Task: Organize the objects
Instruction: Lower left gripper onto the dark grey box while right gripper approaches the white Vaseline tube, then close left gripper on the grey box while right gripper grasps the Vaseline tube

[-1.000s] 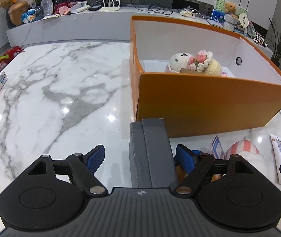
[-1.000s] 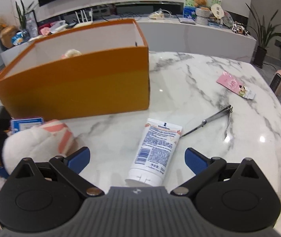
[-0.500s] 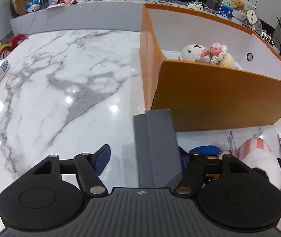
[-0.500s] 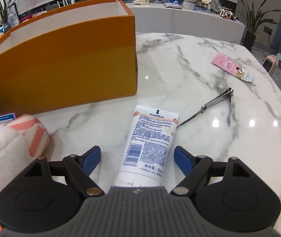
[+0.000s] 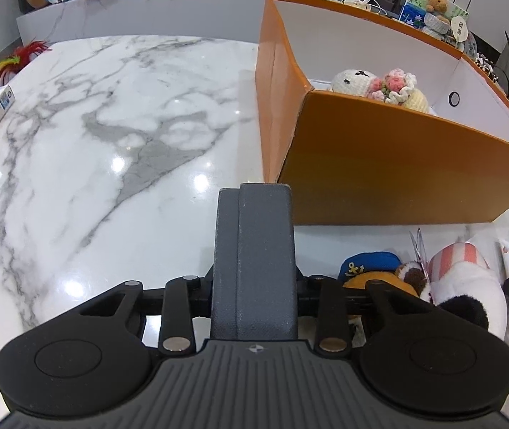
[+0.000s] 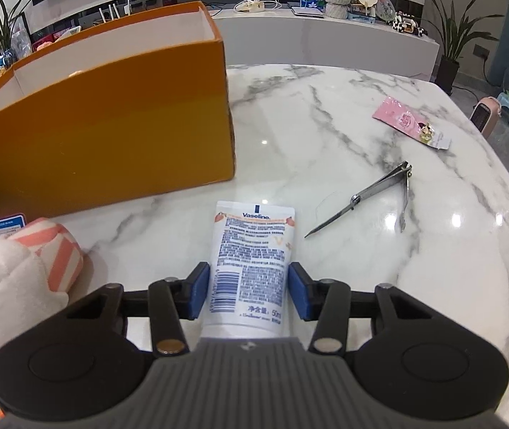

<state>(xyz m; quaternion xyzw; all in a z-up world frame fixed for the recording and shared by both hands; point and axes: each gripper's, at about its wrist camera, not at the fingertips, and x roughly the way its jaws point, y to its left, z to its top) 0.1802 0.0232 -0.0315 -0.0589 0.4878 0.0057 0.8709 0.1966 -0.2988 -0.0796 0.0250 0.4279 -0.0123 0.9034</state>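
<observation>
Both claws clamped, left claw [image 5: 254, 286] on grey case [image 5: 254, 250], right claw [image 6: 247, 286] on lotion tube [image 6: 250, 261]; orange box [image 5: 379, 178] holds two plushies, I've more left on bench [image 6: 325, 125].

The orange box [image 5: 379, 164] hides the lower parts of the crocheted toys [image 5: 379, 85] inside. Beside the box, the white plush [image 6: 8, 279] is cut by the picture edge.

Bright indoor light, ceiling-lamp glare on marble table [image 5: 75, 150], fisheye-bent edges (dark corners)
</observation>
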